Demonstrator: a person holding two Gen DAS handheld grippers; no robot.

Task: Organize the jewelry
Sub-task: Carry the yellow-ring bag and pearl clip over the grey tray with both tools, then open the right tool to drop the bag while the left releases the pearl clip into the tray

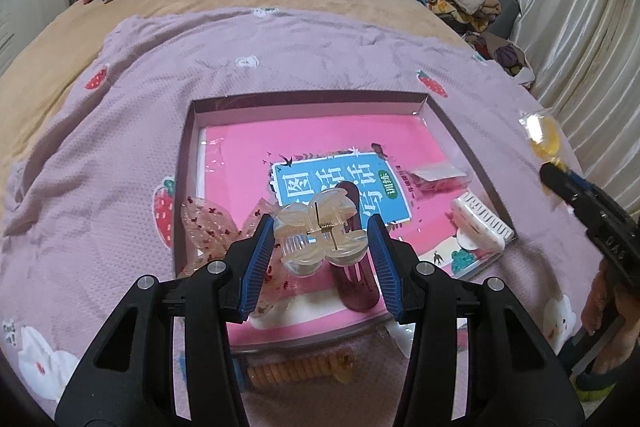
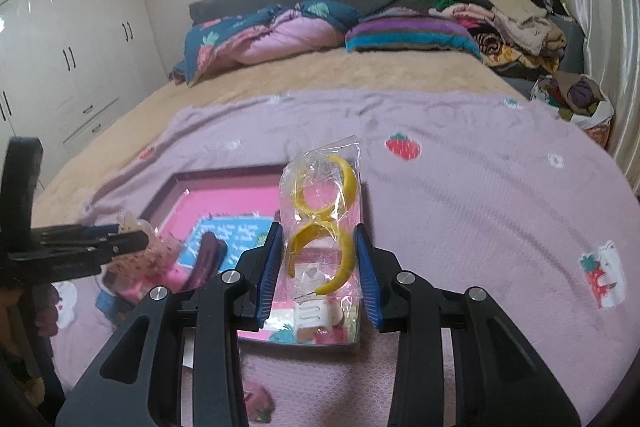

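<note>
With the left gripper [image 1: 320, 241] pinching the clear claw clip [image 1: 320, 239] over the tray [image 1: 312, 103] and the right gripper's [image 2: 320, 259] jaws clamped on the bagged yellow bangles [image 2: 324, 219] toward its 3 o'clock rim, lower each gently into bare spots before releasing.

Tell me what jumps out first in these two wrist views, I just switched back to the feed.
In the left wrist view, the left gripper holds a translucent cream claw clip over the shallow tray with the bright pink book, above a dark red clip. In the right wrist view, the right gripper holds a clear bag of yellow rings above the tray's right edge, all over the lilac strawberry blanket.
</note>
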